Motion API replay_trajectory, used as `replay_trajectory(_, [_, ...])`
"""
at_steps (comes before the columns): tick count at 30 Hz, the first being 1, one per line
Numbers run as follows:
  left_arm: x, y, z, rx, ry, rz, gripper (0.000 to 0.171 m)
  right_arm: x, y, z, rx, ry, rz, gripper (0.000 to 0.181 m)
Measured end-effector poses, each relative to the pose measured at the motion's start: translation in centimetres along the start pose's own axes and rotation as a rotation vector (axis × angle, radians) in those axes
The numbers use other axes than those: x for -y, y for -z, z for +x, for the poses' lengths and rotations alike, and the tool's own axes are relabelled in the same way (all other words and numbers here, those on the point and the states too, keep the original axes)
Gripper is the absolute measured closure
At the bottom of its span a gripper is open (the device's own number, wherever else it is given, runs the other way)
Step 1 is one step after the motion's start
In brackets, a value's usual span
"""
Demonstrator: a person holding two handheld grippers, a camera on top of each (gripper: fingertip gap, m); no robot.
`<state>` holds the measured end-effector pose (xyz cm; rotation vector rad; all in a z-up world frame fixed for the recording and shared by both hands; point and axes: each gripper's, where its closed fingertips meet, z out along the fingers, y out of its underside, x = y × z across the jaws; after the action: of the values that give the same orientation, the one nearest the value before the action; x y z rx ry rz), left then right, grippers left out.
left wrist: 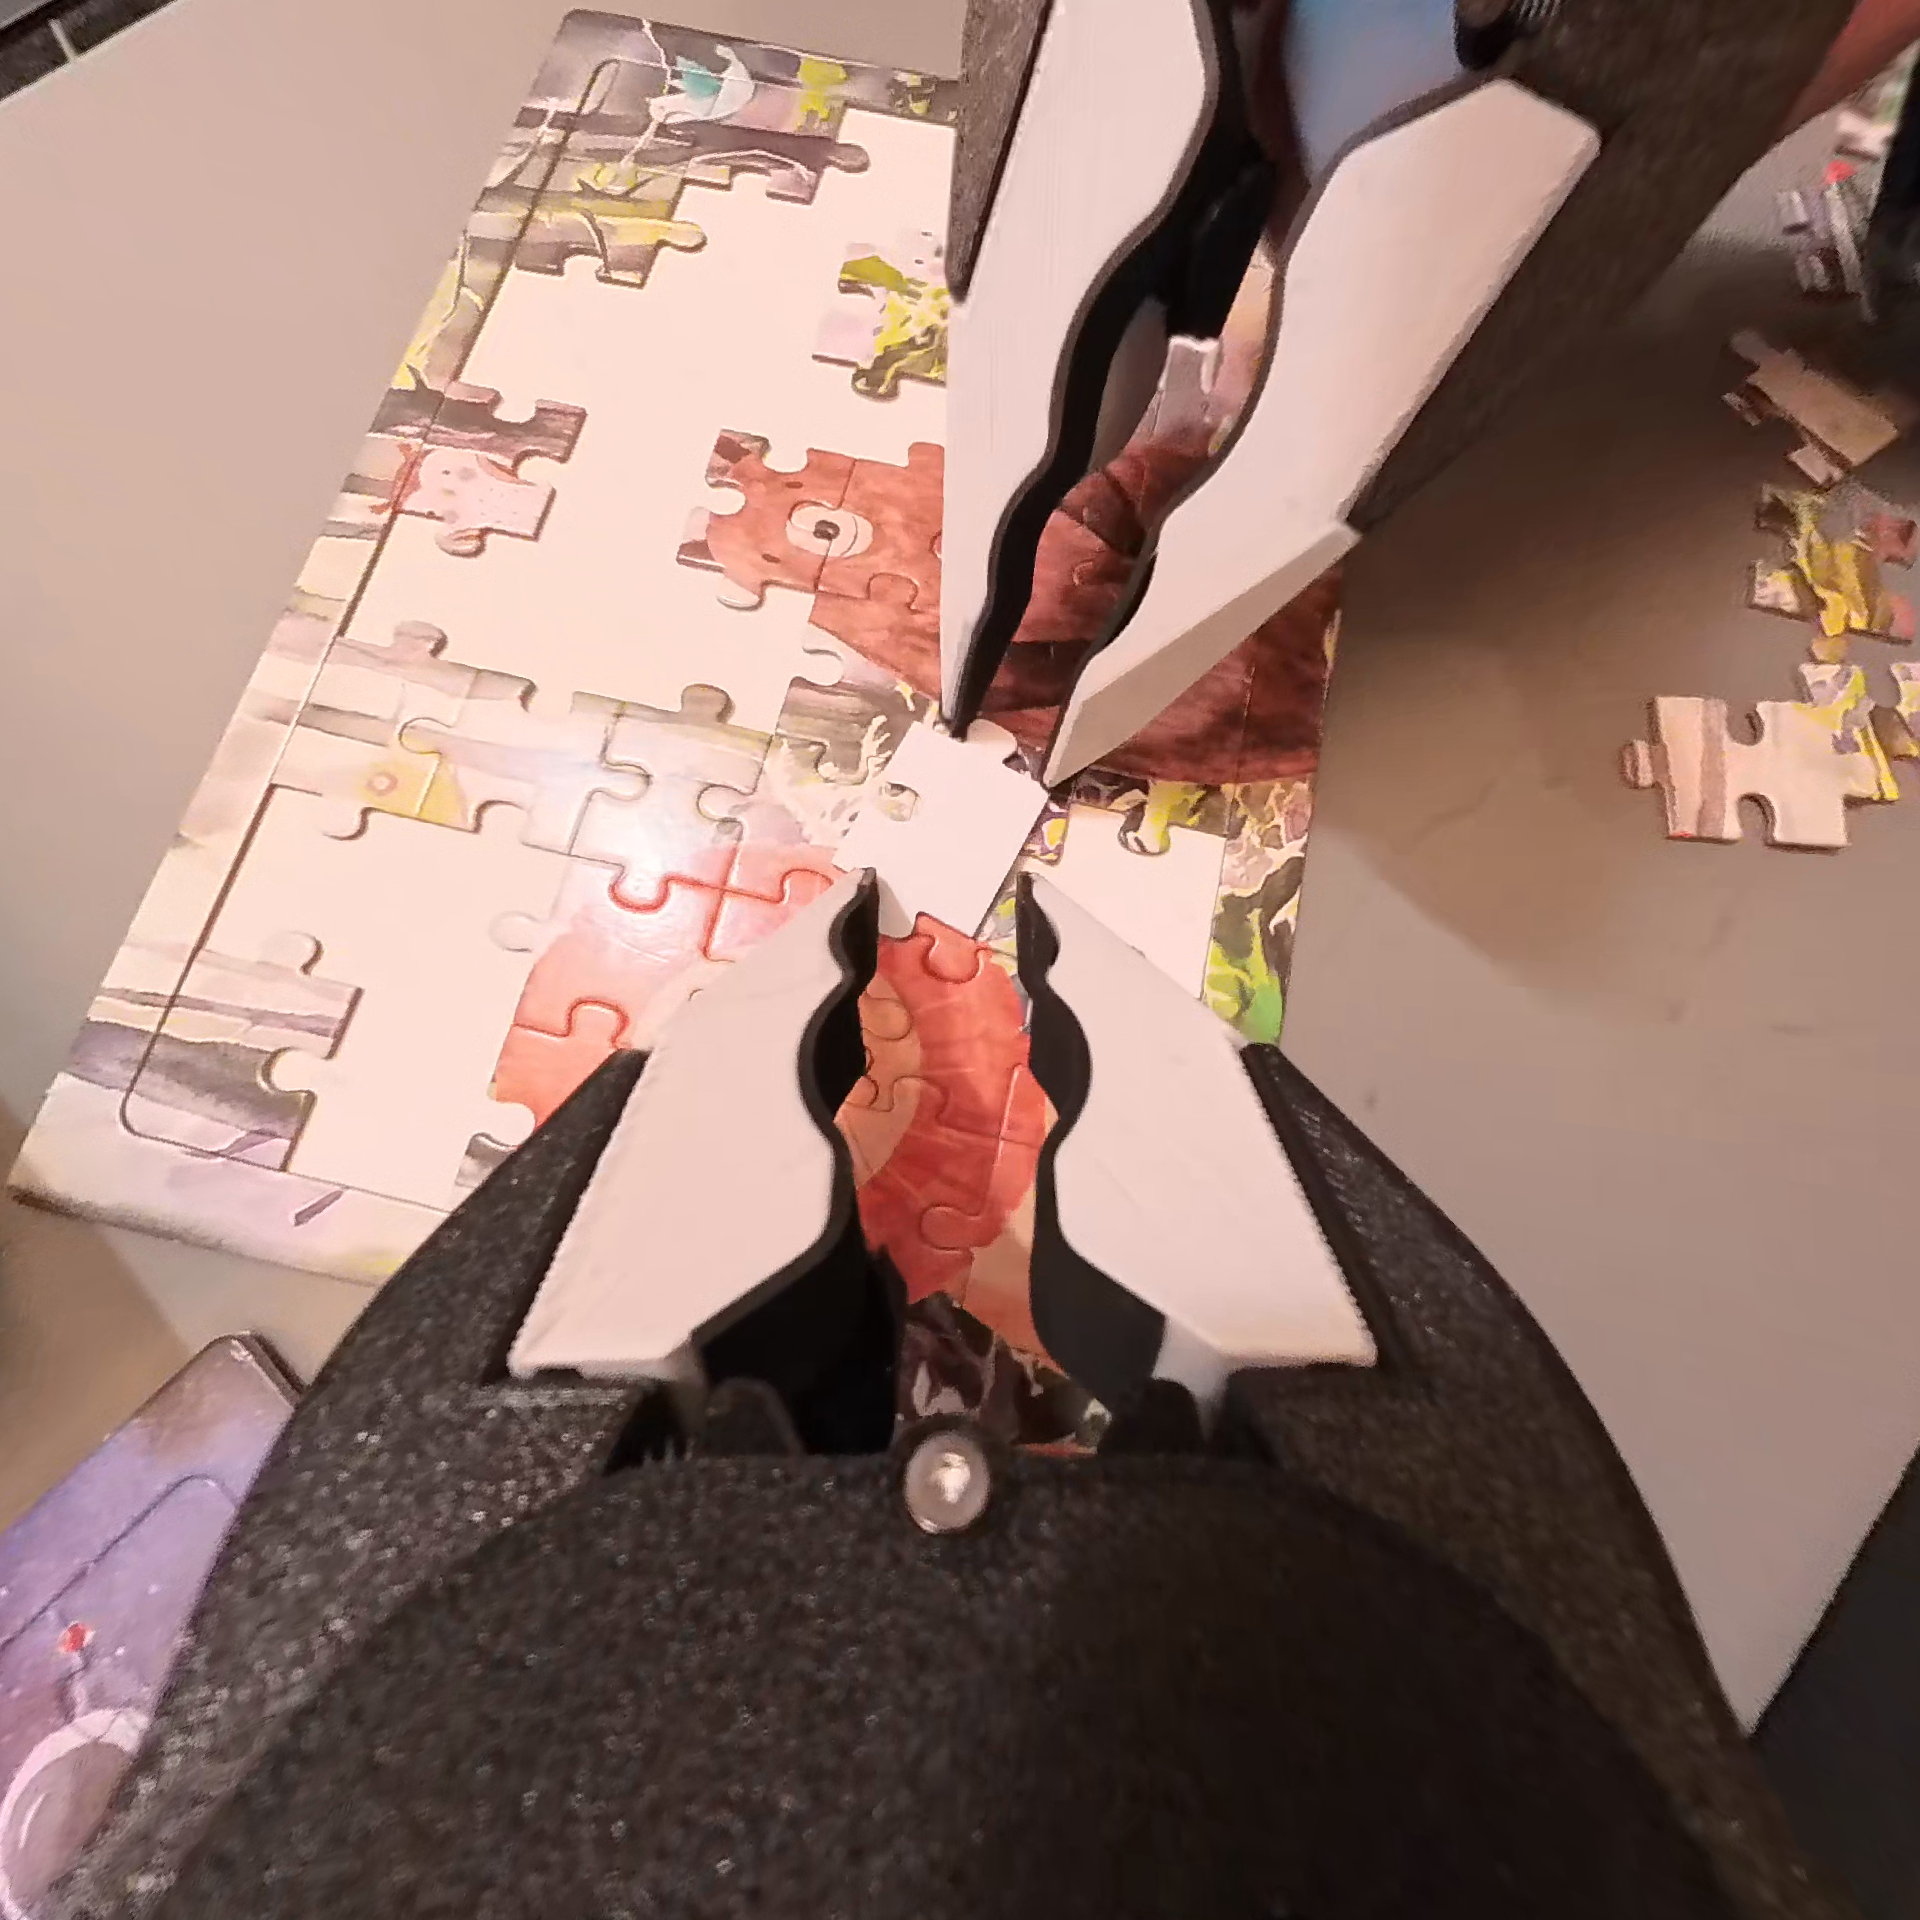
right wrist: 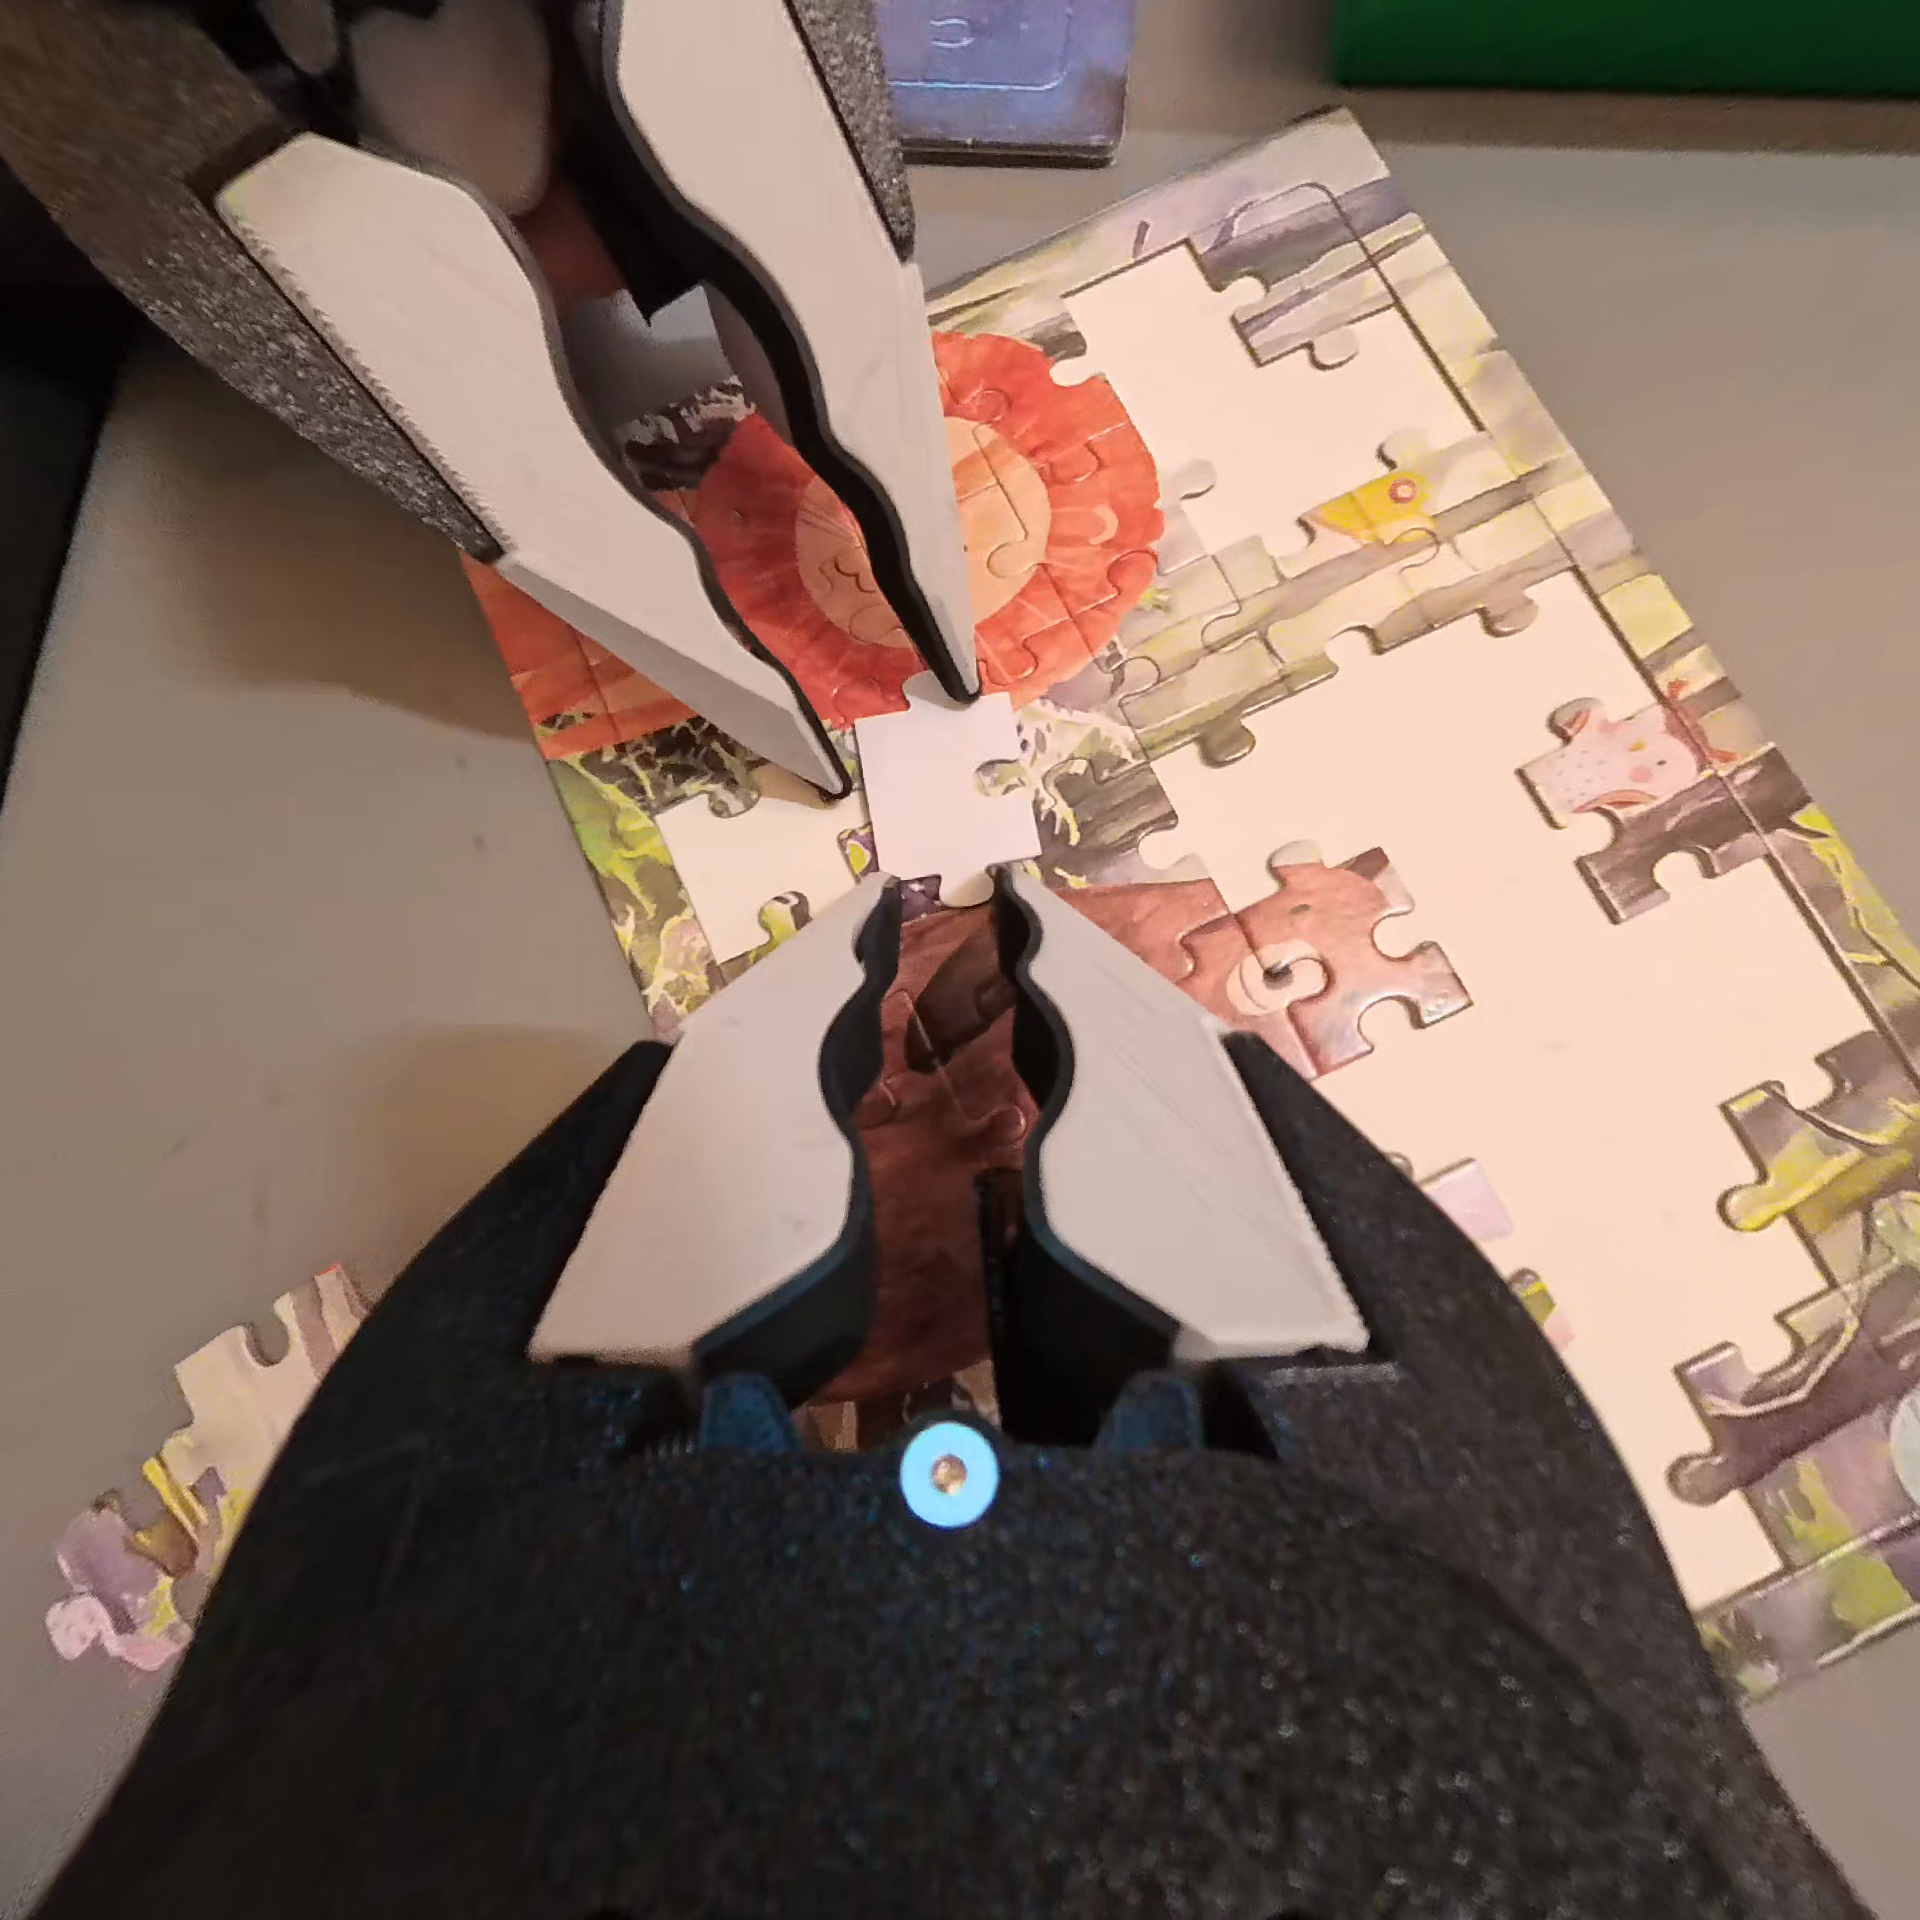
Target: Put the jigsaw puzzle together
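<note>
Our left claw [left wrist: 940, 894] and right claw [right wrist: 945, 883], both slightly spread, face each other across the white-side-up piece [left wrist: 951, 821]; neither pinches it.

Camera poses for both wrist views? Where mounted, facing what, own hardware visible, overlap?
Left wrist view: sits on the left gripper, looks forward and down along its fingers at the puzzle board; its own black body and white fingers fill the bottom.
Right wrist view: sits on the right gripper, faces the opposite way over the same board; its own fingers show.
Shared: the empty white slot, each opposing gripper, the orange flower.
</note>
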<state>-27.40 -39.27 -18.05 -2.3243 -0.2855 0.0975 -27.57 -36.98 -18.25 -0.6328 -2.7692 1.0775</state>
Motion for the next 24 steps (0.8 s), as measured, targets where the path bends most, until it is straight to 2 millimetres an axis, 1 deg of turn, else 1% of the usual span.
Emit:
replay_trajectory(1, [0.0, 0.0, 0.0, -0.007, 0.002, 0.003, 0.146, 0.0, 0.0, 0.0, 0.020, -0.012, 0.007, 0.164])
replay_trajectory(3, [0.0, 0.1, 0.1, -0.030, 0.005, 0.008, 0.147, -0.2, 0.1, 0.3, 0.035, -0.039, 0.017, 0.172])
replay_trajectory(6, [0.2, 0.5, 0.0, -0.035, 0.002, 0.025, 0.145, -0.2, 0.1, 0.3, 0.026, -0.043, 0.022, 0.173])
replay_trajectory(9, [0.6, 1.3, -0.3, -0.003, -0.040, 0.052, 0.142, -0.1, 0.2, 0.1, 0.039, -0.075, 0.012, 0.173])
replay_trajectory(11, [0.9, 2.0, -0.4, 0.026, -0.098, 0.060, 0.139, 0.1, 0.5, -0.1, 0.075, -0.141, 0.029, 0.173])
replay_trajectory(14, [1.0, 2.6, 0.1, 0.060, -0.225, 0.054, 0.136, 0.8, 1.5, -0.3, 0.157, -0.268, 0.085, 0.173])
replay_trajectory(17, [1.0, 2.7, 0.6, 0.118, -0.380, 0.042, 0.136, 1.7, 2.8, -0.8, 0.256, -0.383, 0.158, 0.173])
replay_trajectory(19, [1.3, 2.6, 0.9, 0.161, -0.464, 0.044, 0.136, 2.4, 3.8, -1.5, 0.350, -0.444, 0.207, 0.173])
replay_trajectory(22, [2.6, 2.8, 1.0, 0.248, -0.550, 0.098, 0.142, 3.0, 4.8, -2.8, 0.475, -0.494, 0.243, 0.173])
replay_trajectory(23, [3.0, 2.9, 1.1, 0.262, -0.565, 0.121, 0.150, 2.8, 4.8, -3.1, 0.493, -0.503, 0.232, 0.173])
replay_trajectory(24, [3.3, 3.1, 1.4, 0.267, -0.578, 0.146, 0.161, 2.5, 4.6, -3.1, 0.489, -0.507, 0.215, 0.172])
